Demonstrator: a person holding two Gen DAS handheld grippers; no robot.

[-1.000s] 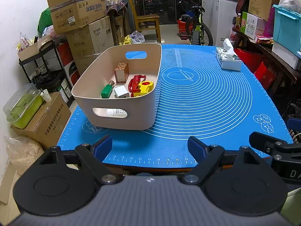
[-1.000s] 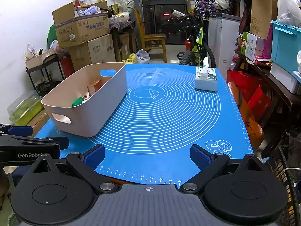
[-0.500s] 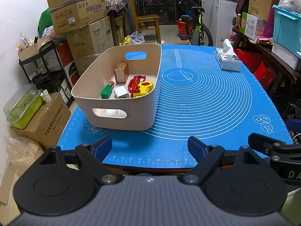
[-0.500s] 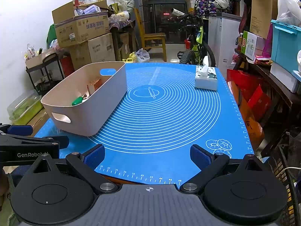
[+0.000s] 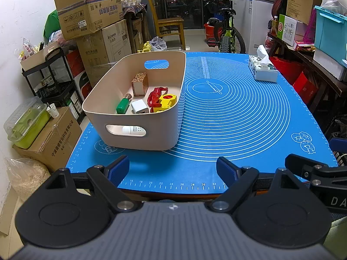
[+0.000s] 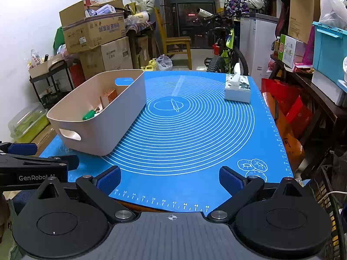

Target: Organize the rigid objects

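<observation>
A beige bin [image 5: 138, 134] [image 6: 121, 117] stands on the left part of the blue mat [image 5: 238, 117] [image 6: 195, 130]. Inside it lie a brown block [image 5: 139, 84], a green-handled tool [image 5: 123, 106], a white adapter [image 5: 139, 109], a red piece [image 5: 155, 95], a yellow block [image 5: 166, 103] and a white tube [image 5: 133, 130] seen through the handle hole. My left gripper [image 5: 172, 169] hangs open over the mat's near edge, nothing between its blue pads. My right gripper [image 6: 169, 178] is open too, empty, near the front edge right of the bin.
A tissue box [image 5: 262, 70] [image 6: 237, 88] sits at the mat's far right. Cardboard boxes [image 5: 93, 17], a black rack [image 5: 54, 80] and a green container [image 5: 27, 122] crowd the left floor. A bicycle [image 5: 227, 32] and a chair [image 5: 169, 26] stand beyond the table; shelves line the right.
</observation>
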